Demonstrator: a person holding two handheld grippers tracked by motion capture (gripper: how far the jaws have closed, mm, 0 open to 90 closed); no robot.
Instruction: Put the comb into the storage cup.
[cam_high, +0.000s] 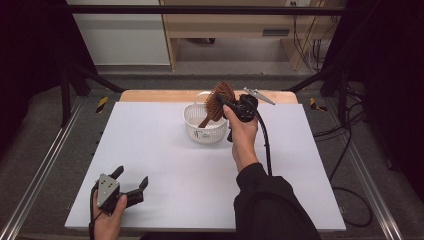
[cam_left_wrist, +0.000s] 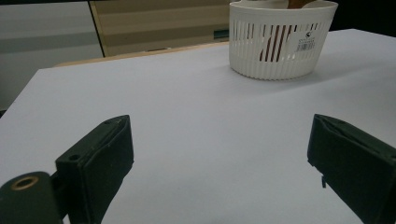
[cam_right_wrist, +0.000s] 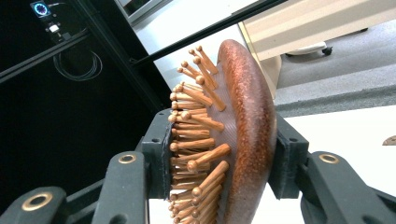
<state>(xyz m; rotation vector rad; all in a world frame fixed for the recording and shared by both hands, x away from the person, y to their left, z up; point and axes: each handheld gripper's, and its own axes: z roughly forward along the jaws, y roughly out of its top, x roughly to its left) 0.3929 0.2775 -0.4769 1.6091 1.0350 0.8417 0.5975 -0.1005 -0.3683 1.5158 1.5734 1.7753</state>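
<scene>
- The right hand-held gripper (cam_high: 226, 104) pinches a wooden paddle hairbrush (cam_high: 218, 102) by its head, one jaw on the bristle pins, one on the back, apparently for a firm hold, above the white slatted basket (cam_high: 192, 116) at the far middle of the bench (cam_high: 165, 165)
- The brush's long axis slants, handle dipping down-left into the basket, head up
- The left hand-held gripper (cam_high: 131, 182) rests spread and empty at the near left, likely parked clear

High view: white table (cam_high: 165, 165) w/ white slotted basket (cam_high: 192, 121) at far centre. Right gripper (cam_high: 220, 101), held in right hand (cam_high: 239, 132), clamps head of brown wooden hairbrush (cam_high: 218, 101) above basket's right rim; handle slants down into basket. Left gripper (cam_high: 131, 181), jaws apart, rests at near-left corner in left hand (cam_high: 110, 216).
</scene>
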